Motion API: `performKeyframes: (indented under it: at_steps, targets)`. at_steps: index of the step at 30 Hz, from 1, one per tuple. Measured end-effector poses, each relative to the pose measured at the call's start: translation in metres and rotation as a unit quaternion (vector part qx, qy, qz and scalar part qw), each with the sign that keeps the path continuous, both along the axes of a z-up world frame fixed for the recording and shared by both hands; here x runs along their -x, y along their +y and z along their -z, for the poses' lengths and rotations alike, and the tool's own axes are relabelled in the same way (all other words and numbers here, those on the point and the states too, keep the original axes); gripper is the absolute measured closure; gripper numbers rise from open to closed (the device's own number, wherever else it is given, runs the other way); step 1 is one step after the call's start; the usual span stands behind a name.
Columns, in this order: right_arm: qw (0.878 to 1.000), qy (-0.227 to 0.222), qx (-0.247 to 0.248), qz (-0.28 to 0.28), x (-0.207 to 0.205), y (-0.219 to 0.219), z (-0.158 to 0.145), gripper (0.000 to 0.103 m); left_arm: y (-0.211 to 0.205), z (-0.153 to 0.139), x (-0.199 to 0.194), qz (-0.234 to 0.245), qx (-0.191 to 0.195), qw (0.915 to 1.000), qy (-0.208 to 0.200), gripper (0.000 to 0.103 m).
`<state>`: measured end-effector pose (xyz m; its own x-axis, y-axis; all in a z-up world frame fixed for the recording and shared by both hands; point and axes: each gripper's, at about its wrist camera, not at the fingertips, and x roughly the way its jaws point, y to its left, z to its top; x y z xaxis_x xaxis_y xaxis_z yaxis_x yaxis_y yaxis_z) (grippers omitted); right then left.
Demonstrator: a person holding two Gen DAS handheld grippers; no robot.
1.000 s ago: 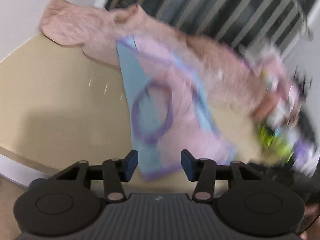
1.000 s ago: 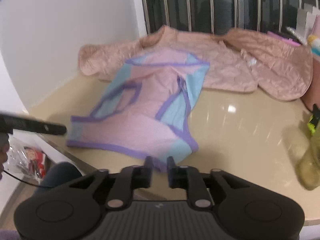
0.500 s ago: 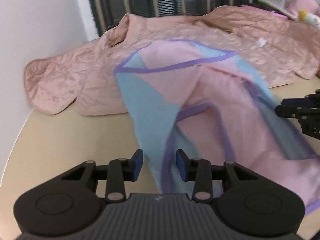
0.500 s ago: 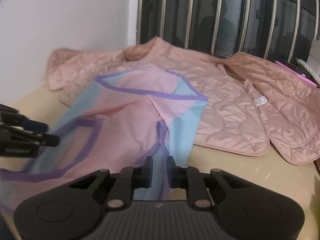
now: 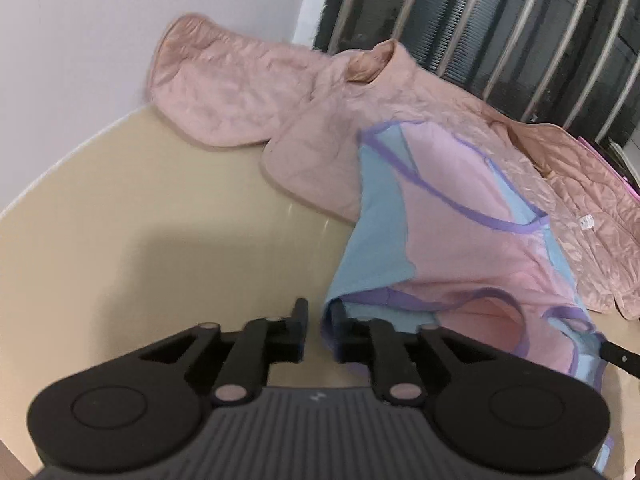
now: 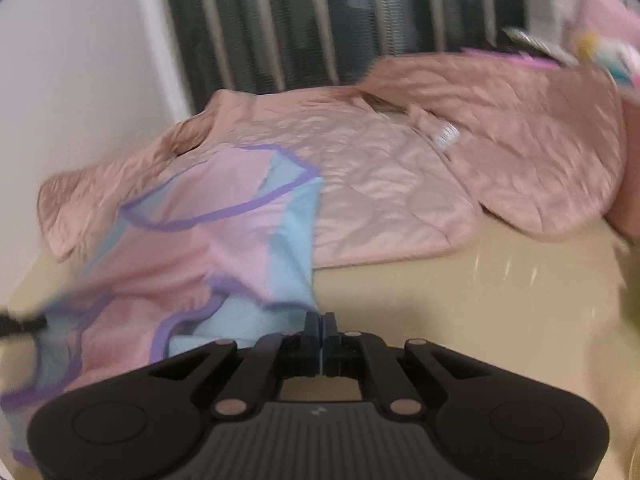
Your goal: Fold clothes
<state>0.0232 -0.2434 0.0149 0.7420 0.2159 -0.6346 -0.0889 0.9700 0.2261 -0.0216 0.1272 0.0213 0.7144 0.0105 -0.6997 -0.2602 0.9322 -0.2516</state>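
A pink and light-blue garment with purple trim [image 5: 460, 248] [image 6: 224, 248] lies on the beige table [image 5: 140, 260], its far end resting on a pink quilted jacket [image 5: 248, 112] [image 6: 400, 184]. My left gripper [image 5: 318, 320] is at the garment's near left corner. Its jaws are closing, a narrow gap still shows, and the blue edge sits against the inner side of the right finger. My right gripper [image 6: 321, 324] is shut on the garment's blue near right corner. Each gripper's tip shows at the edge of the other's view.
A white wall [image 5: 120, 20] stands at the left, and a dark window with pale bars [image 6: 320, 20] runs behind the jacket. Blurred pink and coloured items [image 6: 600, 32] lie at the far right. Bare tabletop [image 6: 480, 300] spreads right of my right gripper.
Both grippers came down to the garment's near edge, one at each corner. The left jaws have narrowed. The right jaws went from a small gap to shut on the cloth.
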Motion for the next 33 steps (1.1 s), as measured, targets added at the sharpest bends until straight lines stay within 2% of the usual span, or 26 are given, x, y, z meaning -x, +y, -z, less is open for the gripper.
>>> performKeyframes:
  at_steps: [2, 3, 8, 12, 13, 14, 15, 18, 22, 24, 26, 28, 30, 33]
  targets:
    - [1.0, 0.005, -0.017, 0.019, 0.001, -0.01, 0.001, 0.088, -0.004, -0.004, 0.003, -0.005, -0.008, 1.0, 0.003, 0.07]
    - [1.0, 0.001, -0.017, 0.021, 0.004, -0.011, -0.001, 0.086, -0.006, -0.007, 0.005, -0.006, -0.012, 0.9999, 0.004, 0.063]
    - [0.999, 0.0, 0.016, -0.039, 0.022, 0.01, -0.013, 0.085, -0.03, -0.02, 0.025, 0.057, -0.025, 0.9979, 0.02, 0.061]
    - [0.995, 0.015, 0.033, -0.088, 0.034, 0.032, -0.01, 0.082, -0.054, -0.014, 0.038, 0.089, -0.058, 0.994, 0.029, 0.061]
    - [0.995, 0.015, 0.042, -0.091, 0.036, 0.038, -0.006, 0.083, -0.059, -0.012, 0.04, 0.094, -0.067, 0.9929, 0.029, 0.077]
    - [0.994, 0.015, 0.056, -0.089, 0.037, 0.042, -0.004, 0.093, -0.062, -0.01, 0.041, 0.094, -0.074, 0.9923, 0.03, 0.092]
    - [0.994, 0.015, 0.058, -0.088, 0.04, 0.042, -0.003, 0.102, -0.063, -0.008, 0.042, 0.089, -0.078, 0.9925, 0.031, 0.102]
    - [0.995, 0.016, 0.059, -0.085, 0.047, 0.039, 0.0, 0.103, -0.054, -0.004, 0.047, 0.065, -0.069, 0.9951, 0.027, 0.102]
    - [0.996, 0.018, 0.063, -0.058, 0.058, 0.031, -0.001, 0.103, -0.03, -0.002, 0.052, 0.032, -0.016, 0.9992, 0.019, 0.102]
    - [0.996, 0.014, 0.076, -0.036, 0.063, 0.028, -0.002, 0.103, -0.027, -0.004, 0.054, 0.012, -0.032, 0.9992, 0.022, 0.102]
    - [0.996, 0.009, 0.088, -0.013, 0.066, 0.023, -0.004, 0.103, -0.021, -0.008, 0.056, 0.009, -0.008, 0.9997, 0.022, 0.099]
    - [0.997, 0.0, 0.08, -0.019, 0.071, 0.021, -0.012, 0.1, -0.02, -0.015, 0.06, 0.006, 0.007, 0.9999, 0.011, 0.085]
    - [0.997, -0.018, 0.049, -0.053, 0.075, 0.023, -0.023, 0.096, -0.028, -0.025, 0.058, 0.015, -0.006, 0.9998, -0.006, 0.071]
    - [0.993, -0.025, 0.018, -0.115, 0.07, 0.041, -0.027, 0.087, -0.05, -0.033, 0.041, 0.073, 0.02, 0.9969, -0.021, 0.066]
